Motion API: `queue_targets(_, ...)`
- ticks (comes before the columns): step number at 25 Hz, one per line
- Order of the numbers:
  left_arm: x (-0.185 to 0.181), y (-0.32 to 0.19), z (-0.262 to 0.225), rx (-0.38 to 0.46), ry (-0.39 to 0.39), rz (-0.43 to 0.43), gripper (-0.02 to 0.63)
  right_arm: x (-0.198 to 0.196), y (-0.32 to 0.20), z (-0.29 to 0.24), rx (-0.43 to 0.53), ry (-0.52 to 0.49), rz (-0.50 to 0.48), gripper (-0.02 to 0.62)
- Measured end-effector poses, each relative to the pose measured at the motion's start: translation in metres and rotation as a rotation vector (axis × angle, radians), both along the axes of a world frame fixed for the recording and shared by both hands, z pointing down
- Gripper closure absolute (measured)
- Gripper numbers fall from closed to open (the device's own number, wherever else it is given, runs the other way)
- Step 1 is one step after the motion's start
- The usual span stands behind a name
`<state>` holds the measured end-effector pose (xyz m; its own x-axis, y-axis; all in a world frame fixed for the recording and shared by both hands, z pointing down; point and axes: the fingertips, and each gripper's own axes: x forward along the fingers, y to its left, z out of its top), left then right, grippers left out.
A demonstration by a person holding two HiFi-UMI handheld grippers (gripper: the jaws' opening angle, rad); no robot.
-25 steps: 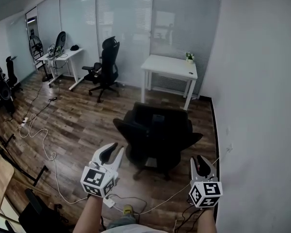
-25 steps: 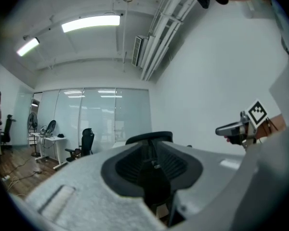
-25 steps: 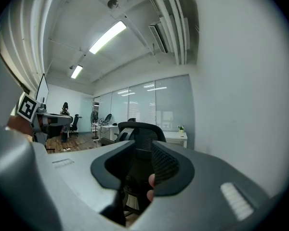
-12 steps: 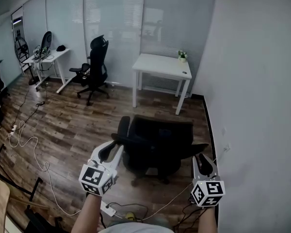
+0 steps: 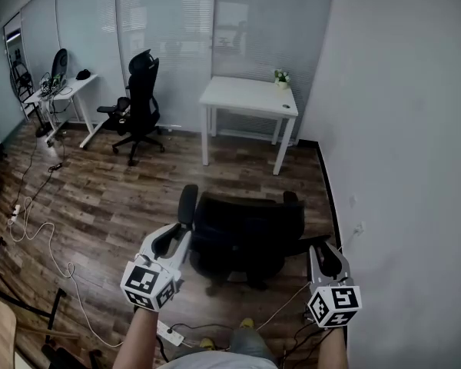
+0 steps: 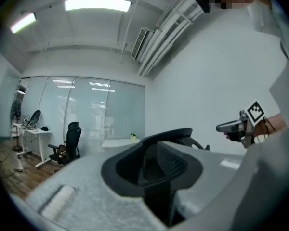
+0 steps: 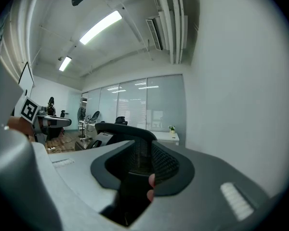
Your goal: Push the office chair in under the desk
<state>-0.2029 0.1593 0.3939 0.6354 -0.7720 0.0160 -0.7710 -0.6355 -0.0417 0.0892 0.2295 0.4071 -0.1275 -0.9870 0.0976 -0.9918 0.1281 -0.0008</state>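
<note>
Much of the room is wood floor (image 5: pixel 100 198). A white desk (image 5: pixel 248 98) stands at the far glass wall (image 5: pixel 169 44). The black office chair (image 5: pixel 250 229) sits well short of the desk, not under it, its back turned to the grippers. The left gripper (image 5: pixel 181 234) pinches the back's left edge. The right gripper (image 5: pixel 323 248) seems clamped on its right edge, with mesh filling the gap between the jaws. A small potted plant (image 5: pixel 280 76) tops the desk.
</note>
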Motion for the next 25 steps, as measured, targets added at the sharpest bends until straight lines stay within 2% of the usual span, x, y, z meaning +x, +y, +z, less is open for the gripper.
queue_targets(8, 0.045, -0.052, 0.01, -0.025, -0.027, -0.024, 0.509, 0.047, -0.068, 0.007, -0.012, -0.025, -0.091, 0.509)
queue_targets(15, 0.05, -0.071, 0.007, -0.032, -0.041, -0.09, 0.509, 0.066, -0.101, 0.008, -0.032, -0.015, -0.185, 0.509)
queue_targets(25, 0.059, -0.082, 0.01, -0.034, -0.145, -0.019, 0.509, 0.072, -0.12, 0.01, -0.046, 0.027, -0.307, 0.509)
